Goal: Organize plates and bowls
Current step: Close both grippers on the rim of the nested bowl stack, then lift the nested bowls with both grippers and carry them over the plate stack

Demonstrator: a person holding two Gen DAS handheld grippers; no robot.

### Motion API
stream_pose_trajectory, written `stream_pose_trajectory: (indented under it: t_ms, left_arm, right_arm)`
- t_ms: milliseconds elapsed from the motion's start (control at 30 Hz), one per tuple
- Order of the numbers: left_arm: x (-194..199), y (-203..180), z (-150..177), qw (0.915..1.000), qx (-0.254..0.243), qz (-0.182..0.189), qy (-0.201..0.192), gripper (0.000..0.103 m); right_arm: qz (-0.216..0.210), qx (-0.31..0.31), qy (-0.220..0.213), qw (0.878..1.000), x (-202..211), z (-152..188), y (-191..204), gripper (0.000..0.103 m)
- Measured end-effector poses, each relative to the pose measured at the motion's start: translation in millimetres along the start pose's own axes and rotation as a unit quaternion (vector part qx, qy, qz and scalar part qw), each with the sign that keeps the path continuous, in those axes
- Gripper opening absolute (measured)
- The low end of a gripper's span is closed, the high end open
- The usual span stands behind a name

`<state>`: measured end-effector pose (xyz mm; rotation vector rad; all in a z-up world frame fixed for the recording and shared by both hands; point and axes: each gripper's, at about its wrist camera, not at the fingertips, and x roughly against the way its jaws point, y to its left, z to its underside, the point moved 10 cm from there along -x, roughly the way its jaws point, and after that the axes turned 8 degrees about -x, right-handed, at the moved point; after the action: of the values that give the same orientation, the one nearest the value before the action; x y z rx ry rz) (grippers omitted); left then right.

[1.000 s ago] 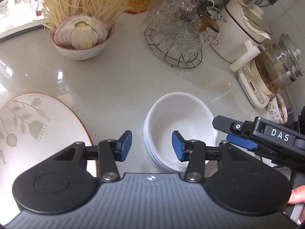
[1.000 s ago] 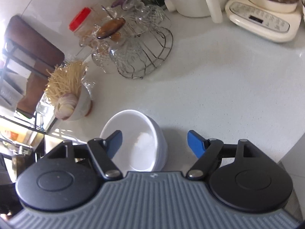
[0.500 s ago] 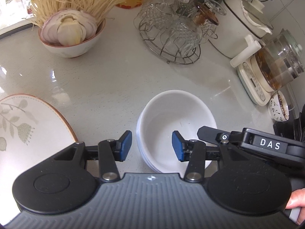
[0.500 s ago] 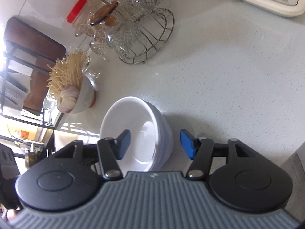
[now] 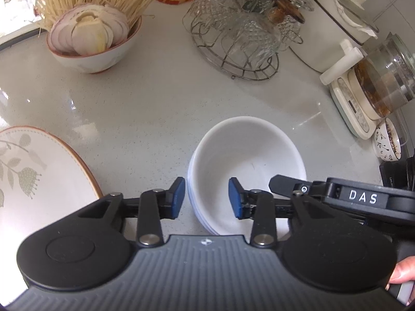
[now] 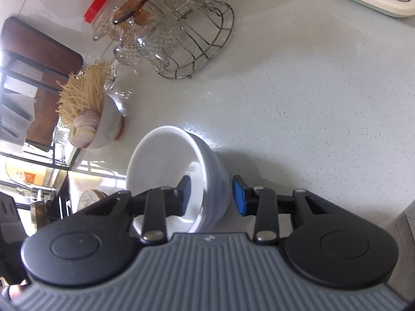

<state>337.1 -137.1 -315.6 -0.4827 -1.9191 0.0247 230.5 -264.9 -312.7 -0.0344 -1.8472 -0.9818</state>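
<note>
Since a second ago both claws have dropped onto the stack of plain white ceramic bowls (image 5: pixel 249 165). The right gripper (image 6: pixel 211 197) straddles its near wall, the left gripper (image 5: pixel 207 198) its near rim; both are closing, neither visibly clamped yet. I'd seat the pads deep, then lift level, clear of the floral orange-rimmed plate (image 5: pixel 39 171) to the left.

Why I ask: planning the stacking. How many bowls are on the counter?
4 at least: the nested white stack near centre shows two or more rims, more possibly hidden; the onion bowl far left; a small patterned bowl at the right edge.
</note>
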Motion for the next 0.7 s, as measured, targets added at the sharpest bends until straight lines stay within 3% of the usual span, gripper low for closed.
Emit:
stream_pose_trajectory:
  t_ms: [267,700]
  left_arm:
    - [-5.6,7.1,-1.3,1.0,0.002,0.004,0.005,0.018]
    - [1.1,4.6,-6.4,0.9996,-0.02,0.02,-0.002,0.016]
  right_arm:
    - [0.005,-0.009,-0.007,1.0,-1.5,-2.1,-2.9,0.021]
    - [0.02,-0.005,-0.022,1.0,4.5,-2.3,2.7,0.019]
